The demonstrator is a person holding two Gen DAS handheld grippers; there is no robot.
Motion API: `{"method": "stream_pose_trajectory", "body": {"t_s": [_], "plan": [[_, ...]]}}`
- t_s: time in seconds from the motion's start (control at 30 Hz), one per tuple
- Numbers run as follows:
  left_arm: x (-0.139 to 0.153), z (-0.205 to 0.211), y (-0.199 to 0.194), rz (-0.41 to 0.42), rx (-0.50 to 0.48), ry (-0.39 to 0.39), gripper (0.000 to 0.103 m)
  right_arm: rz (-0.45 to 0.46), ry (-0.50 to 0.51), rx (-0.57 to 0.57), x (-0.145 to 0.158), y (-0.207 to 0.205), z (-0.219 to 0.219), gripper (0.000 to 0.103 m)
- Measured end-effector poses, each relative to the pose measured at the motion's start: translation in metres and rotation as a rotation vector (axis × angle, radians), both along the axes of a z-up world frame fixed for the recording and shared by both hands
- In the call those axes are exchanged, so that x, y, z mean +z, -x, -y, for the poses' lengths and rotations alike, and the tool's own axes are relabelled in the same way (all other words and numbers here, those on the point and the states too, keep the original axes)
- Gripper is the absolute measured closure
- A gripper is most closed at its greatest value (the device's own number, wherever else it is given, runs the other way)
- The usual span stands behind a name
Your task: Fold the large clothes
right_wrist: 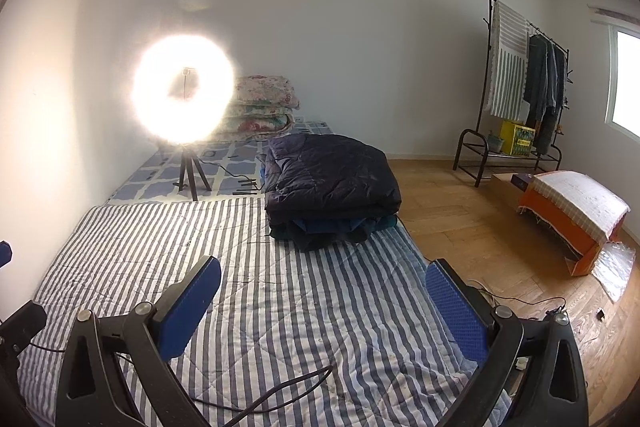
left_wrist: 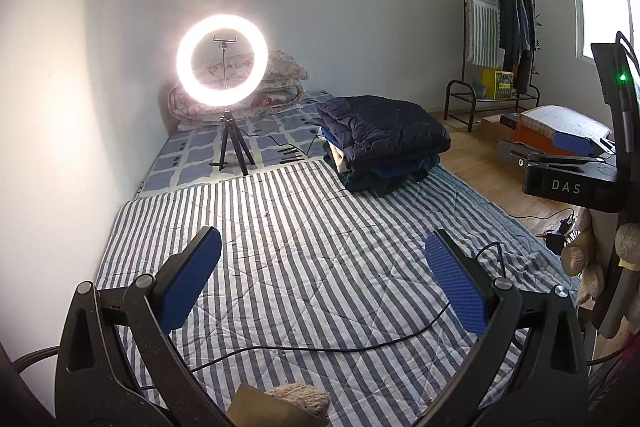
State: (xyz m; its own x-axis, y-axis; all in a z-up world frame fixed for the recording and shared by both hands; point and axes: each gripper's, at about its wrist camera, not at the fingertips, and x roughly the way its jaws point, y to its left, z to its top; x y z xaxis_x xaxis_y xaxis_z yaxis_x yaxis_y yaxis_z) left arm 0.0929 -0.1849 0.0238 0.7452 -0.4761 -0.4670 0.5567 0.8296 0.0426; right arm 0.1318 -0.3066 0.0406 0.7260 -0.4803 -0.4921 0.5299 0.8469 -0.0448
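A: Both units idle. Left hand-held gripper (left_wrist: 323, 277) has its blue pads spread wide, nothing between them; right hand-held gripper (right_wrist: 324, 301) same, jaws apart and empty. Both hover over the striped quilt (left_wrist: 304, 227).

B: Where are the clothes?

A: Folded stack of clothes (right_wrist: 330, 193) at the far right edge of the striped quilt, beside the wood floor (right_wrist: 472, 227). Dark puffy jacket on top, blue items under it.

B: Orientation?

A: Long axis runs roughly away from the cameras, toward the back wall; stack lies flat. Which end is the collar I cannot tell.

B: Anything near it?

A: Ring light (left_wrist: 222, 61) on a tripod to its left, lit. Black cable (left_wrist: 320, 349) crosses the quilt below the left gripper.
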Motion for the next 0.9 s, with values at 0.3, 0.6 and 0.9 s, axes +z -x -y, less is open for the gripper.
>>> {"method": "stream_pose_trajectory", "body": {"t_s": [0.3,0.6,0.9], "plan": [[-0.0009,0.0000,-0.0012,-0.008,0.002,0.007,0.000,0.003,0.006,-0.005,-0.0003,-0.0005,-0.0026,0.000],[-0.0016,-0.0004,-0.0017,-0.010,0.005,0.009,0.000,0.005,0.012,-0.010,0.0008,0.0003,-0.0015,0.000],[-0.0015,0.0001,-0.0015,-0.011,0.005,0.008,0.000,0.005,0.017,-0.011,0.0013,0.0005,-0.0017,0.000]]}}
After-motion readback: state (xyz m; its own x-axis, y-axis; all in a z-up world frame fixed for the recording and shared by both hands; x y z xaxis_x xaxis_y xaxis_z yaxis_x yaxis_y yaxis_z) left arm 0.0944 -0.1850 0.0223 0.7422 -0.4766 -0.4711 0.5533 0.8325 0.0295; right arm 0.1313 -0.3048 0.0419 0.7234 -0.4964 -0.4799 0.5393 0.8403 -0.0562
